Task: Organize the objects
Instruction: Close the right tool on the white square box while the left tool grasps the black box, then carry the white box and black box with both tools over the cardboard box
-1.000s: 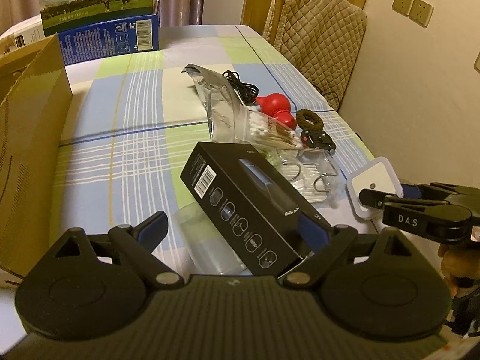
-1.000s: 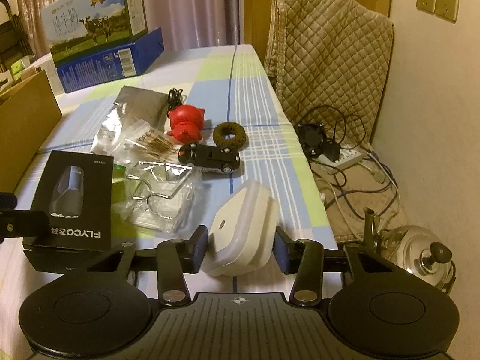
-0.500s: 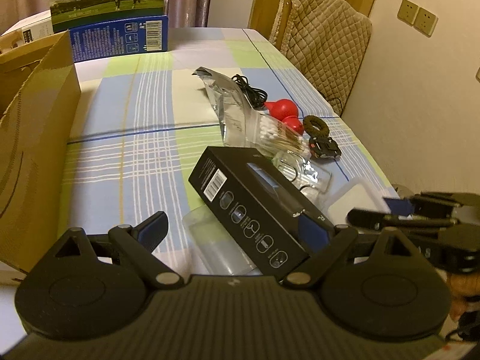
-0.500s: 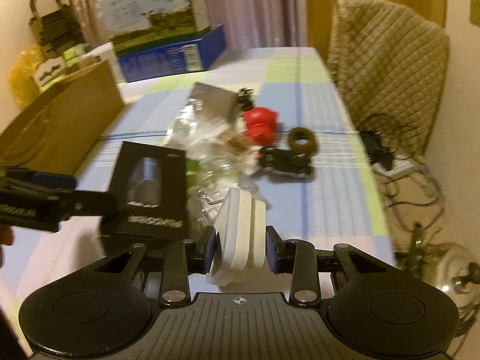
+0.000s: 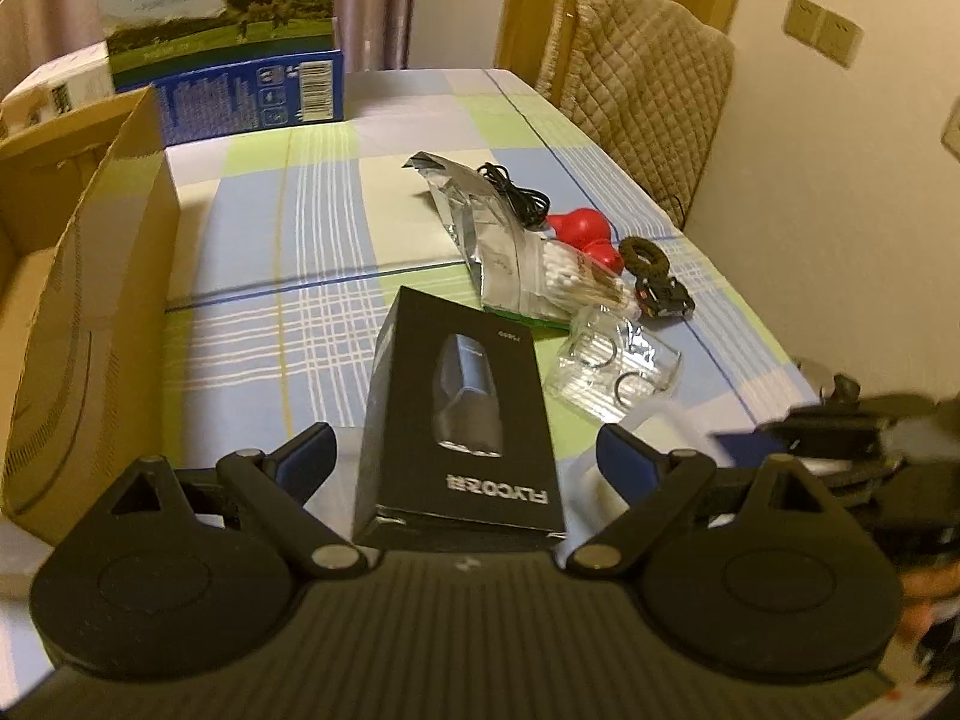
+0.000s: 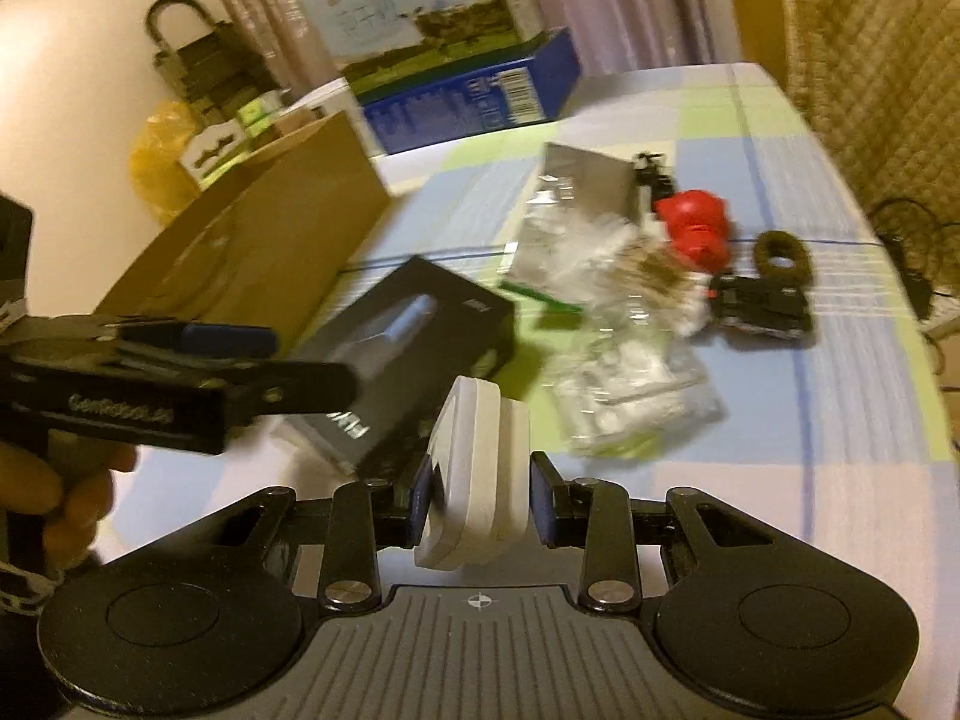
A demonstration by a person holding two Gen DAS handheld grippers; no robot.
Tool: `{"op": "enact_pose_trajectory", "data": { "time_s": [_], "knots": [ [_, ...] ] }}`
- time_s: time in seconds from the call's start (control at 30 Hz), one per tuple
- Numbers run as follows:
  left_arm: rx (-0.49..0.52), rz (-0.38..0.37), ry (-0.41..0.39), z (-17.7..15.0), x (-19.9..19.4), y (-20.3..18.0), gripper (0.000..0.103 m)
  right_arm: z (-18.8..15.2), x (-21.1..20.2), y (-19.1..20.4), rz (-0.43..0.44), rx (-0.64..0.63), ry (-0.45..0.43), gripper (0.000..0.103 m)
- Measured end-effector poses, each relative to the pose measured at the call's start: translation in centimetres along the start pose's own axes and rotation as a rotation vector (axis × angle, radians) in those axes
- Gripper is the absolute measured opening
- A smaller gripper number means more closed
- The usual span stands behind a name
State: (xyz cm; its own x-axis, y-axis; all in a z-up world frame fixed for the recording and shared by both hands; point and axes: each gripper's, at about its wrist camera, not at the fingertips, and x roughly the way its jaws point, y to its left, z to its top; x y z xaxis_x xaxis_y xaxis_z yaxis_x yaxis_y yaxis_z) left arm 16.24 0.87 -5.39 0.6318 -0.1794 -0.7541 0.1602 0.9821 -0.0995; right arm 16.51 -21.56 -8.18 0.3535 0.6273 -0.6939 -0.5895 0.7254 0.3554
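Observation:
My right gripper (image 6: 478, 498) is shut on a white lidded container (image 6: 474, 468) and holds it on edge above the table. My left gripper (image 5: 468, 462) is open, its fingers either side of a black shaver box (image 5: 462, 420) that lies on the checked tablecloth; it does not grip it. The box also shows in the right wrist view (image 6: 414, 348), with the left gripper (image 6: 180, 372) beside it. An open cardboard box (image 5: 78, 312) stands at the left, also in the right wrist view (image 6: 258, 252).
On the table lie a silver bag (image 5: 474, 210), a cotton swab pack (image 5: 570, 288), a clear hook packet (image 5: 618, 360), a red toy (image 5: 582, 228), a brown ring (image 5: 645, 255), a black toy car (image 5: 663, 300) and a cable (image 5: 516, 198). Milk cartons (image 5: 240, 60) stand at the back. A padded chair (image 5: 648, 84) is on the right.
My right gripper lifted the white container off the table, turned it on edge and swung left. My left gripper turned so the black box lies straight between its fingers.

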Motion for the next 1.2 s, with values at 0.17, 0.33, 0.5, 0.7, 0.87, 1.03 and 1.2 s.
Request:
{"op": "enact_pose_trajectory", "data": {
  "time_s": [0.17, 0.33, 0.5, 0.7, 0.87, 1.03, 1.2],
  "knots": [
    [0.117, -0.005, 0.029, 0.0, 1.4, -1.4, 0.091, -0.6, -1.8, -1.3, -0.081, 0.022, -0.01, 0.031],
    [0.263, 0.067, 0.057, -0.1, 3.3, -4.0, 0.087, -0.9, -2.4, -2.4, -0.146, 0.045, -0.013, 0.031],
    [0.353, 0.136, 0.07, -0.1, 5.1, -5.4, 0.082, -1.2, -2.5, -3.0, -0.184, 0.04, -0.01, 0.031],
    [0.446, 0.144, 0.086, -0.3, 5.1, -5.9, 0.08, -0.9, -2.5, -3.2, -0.205, 0.034, -0.017, 0.031],
    [0.428, 0.102, 0.064, -1.0, 4.2, -5.0, 0.079, -0.4, -2.4, -2.8, -0.215, 0.025, -0.028, 0.031],
    [0.364, 0.065, 0.056, -0.9, 3.2, -4.1, 0.078, -0.2, -2.6, -2.4, -0.226, 0.025, -0.039, 0.031],
    [0.34, 0.054, 0.036, -0.1, 2.0, -3.7, 0.077, 0.3, -3.3, -1.8, -0.235, 0.017, -0.046, 0.031]
  ]
}}
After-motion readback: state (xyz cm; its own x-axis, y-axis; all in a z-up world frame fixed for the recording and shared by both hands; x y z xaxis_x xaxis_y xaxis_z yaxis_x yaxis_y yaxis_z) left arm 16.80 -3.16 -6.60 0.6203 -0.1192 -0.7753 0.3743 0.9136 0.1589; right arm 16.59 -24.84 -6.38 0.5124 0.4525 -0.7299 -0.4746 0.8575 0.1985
